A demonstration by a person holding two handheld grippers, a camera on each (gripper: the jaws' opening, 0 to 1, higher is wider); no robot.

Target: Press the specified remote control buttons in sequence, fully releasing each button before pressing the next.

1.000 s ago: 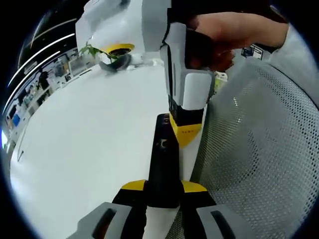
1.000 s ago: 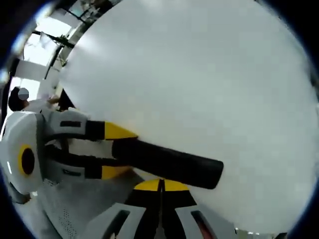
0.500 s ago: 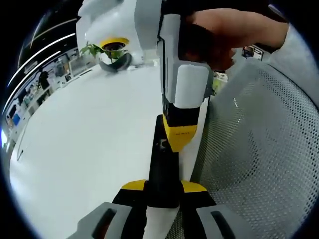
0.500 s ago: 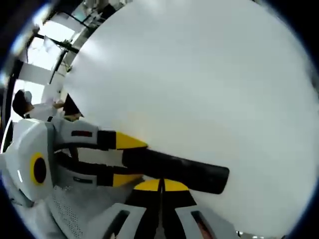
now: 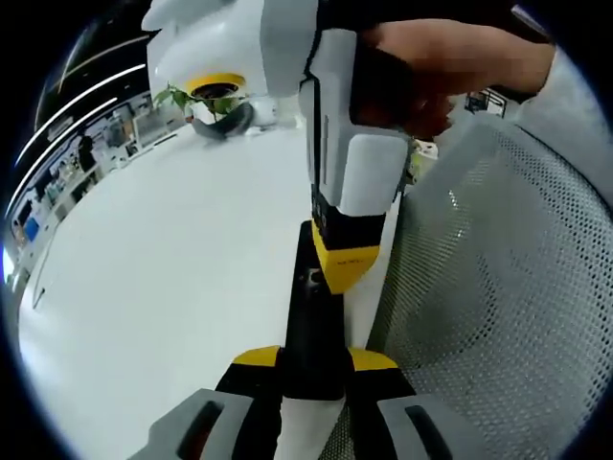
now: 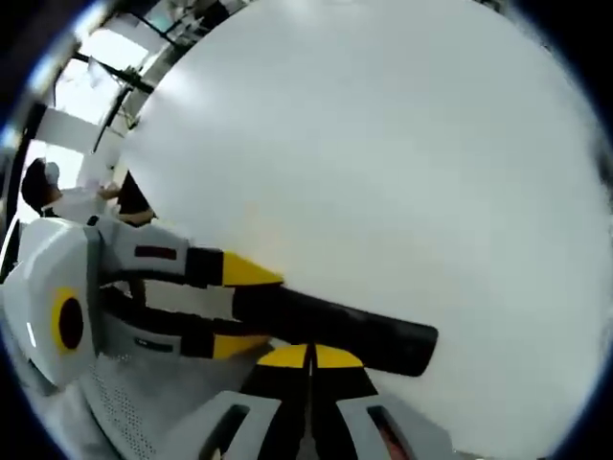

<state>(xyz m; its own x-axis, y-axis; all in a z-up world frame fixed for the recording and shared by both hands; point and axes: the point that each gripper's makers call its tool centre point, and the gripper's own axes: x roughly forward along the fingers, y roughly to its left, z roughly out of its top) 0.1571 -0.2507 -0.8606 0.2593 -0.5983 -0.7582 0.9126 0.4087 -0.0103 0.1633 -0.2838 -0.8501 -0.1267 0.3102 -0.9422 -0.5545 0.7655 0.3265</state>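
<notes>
In the left gripper view, we see the left tongs (image 5: 314, 369) clamped on the near end of the black remote (image 5: 316, 321), which is held above the white surface (image 5: 163, 259). The right tongs (image 5: 347, 271), jaws together, bear down on the remote's far end, beside a mesh chair (image 5: 498, 278).

In the right gripper view, the right tongs (image 6: 308, 356) are closed with their tips against the remote (image 6: 335, 321), gripped at one end by the left tongs (image 6: 251, 307).

My left gripper view is looking close along the remote (image 5: 314, 331) over the desk (image 5: 163, 278). My right gripper view is peering down at it crosswise. Both are sharing remote (image 6: 335, 321), desk (image 6: 383, 163).
</notes>
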